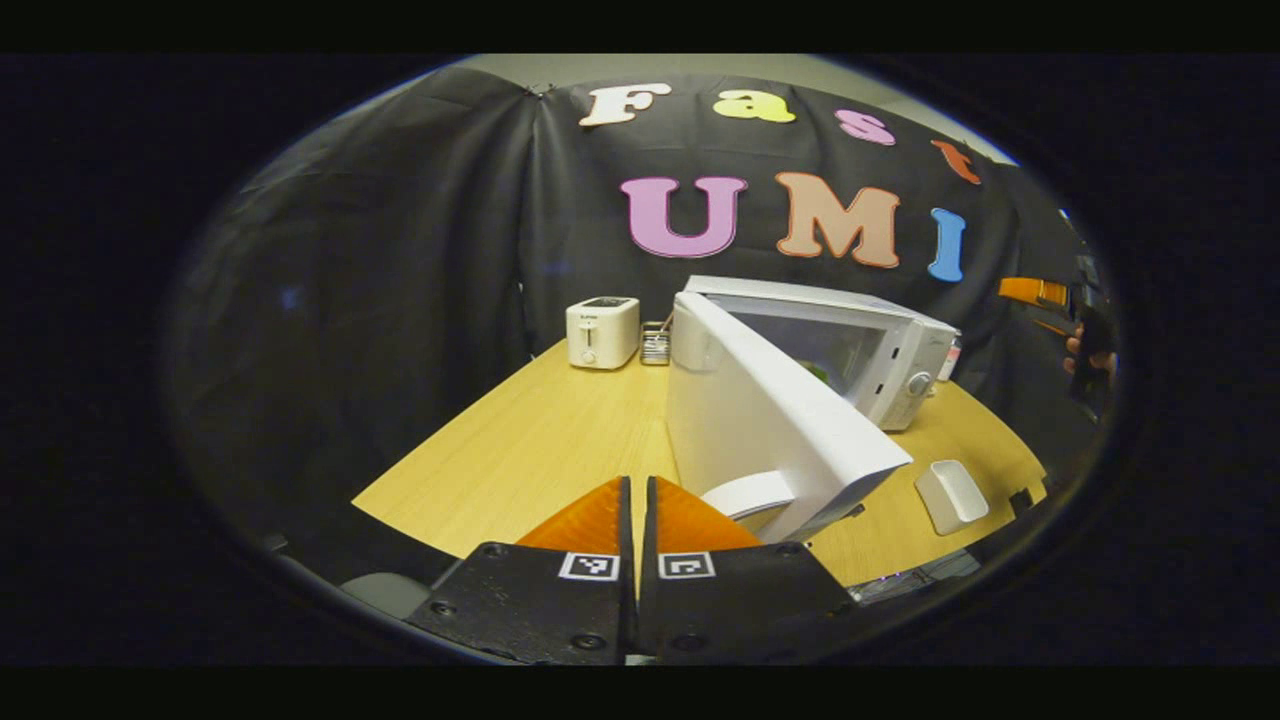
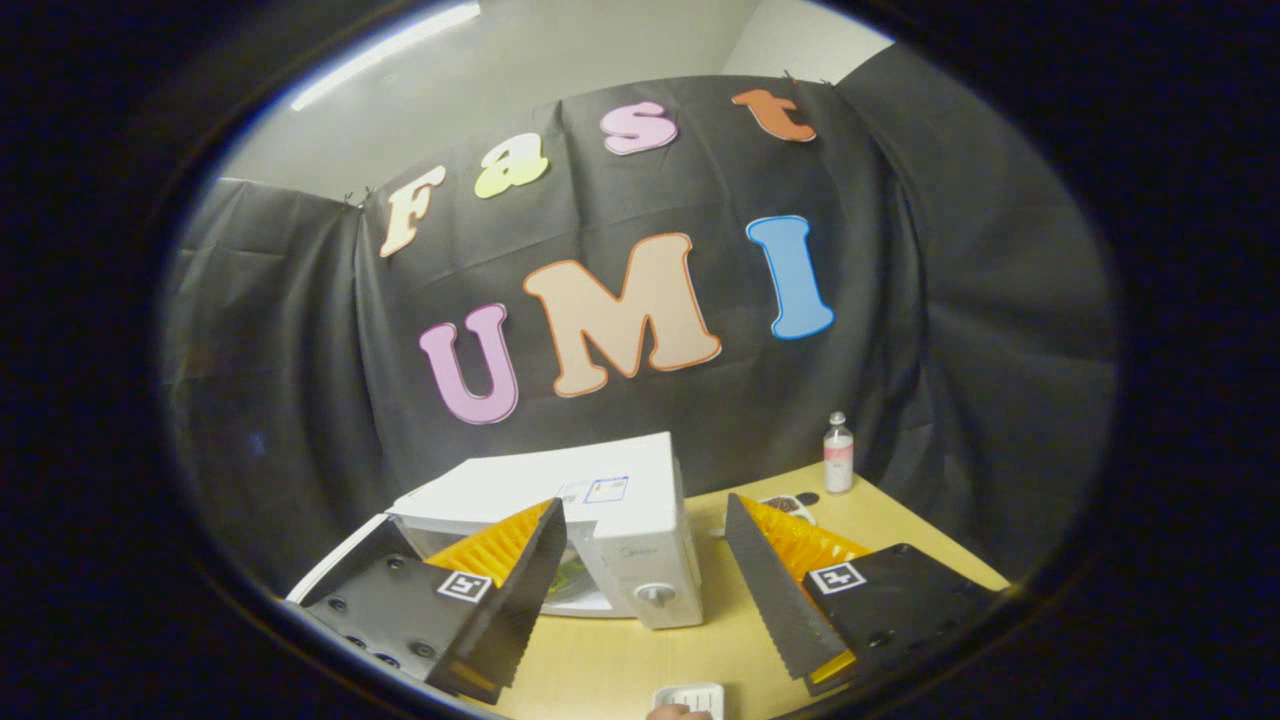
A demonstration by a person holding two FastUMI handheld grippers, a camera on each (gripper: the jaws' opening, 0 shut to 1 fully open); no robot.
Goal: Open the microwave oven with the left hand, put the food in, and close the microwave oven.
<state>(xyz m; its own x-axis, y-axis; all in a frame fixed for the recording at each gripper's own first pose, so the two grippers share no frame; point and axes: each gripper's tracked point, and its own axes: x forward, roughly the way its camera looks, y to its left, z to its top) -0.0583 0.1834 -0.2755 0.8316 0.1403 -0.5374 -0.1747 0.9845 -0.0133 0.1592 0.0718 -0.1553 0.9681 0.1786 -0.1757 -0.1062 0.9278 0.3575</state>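
Left gripper: fingers pressed together, nothing between them, aimed low over the near edge of the wooden table, just short of the microwave door. Door stood swung open toward that camera, edge-on, with the microwave body behind it and a green bit of food visible through the cavity opening. Right gripper: fingers spread wide, empty, held above the table and pointed at the microwave's right front corner and control knob; cavity partly seen behind its left finger, contents blurred. Toaster sat at the far left of the tabletop, small rack just beside it. White tray lay on the table right of the door. Bottle stood upright at the far right corner by the cloth wall. Hand on a dark object seen at the far right of the left gripper view.
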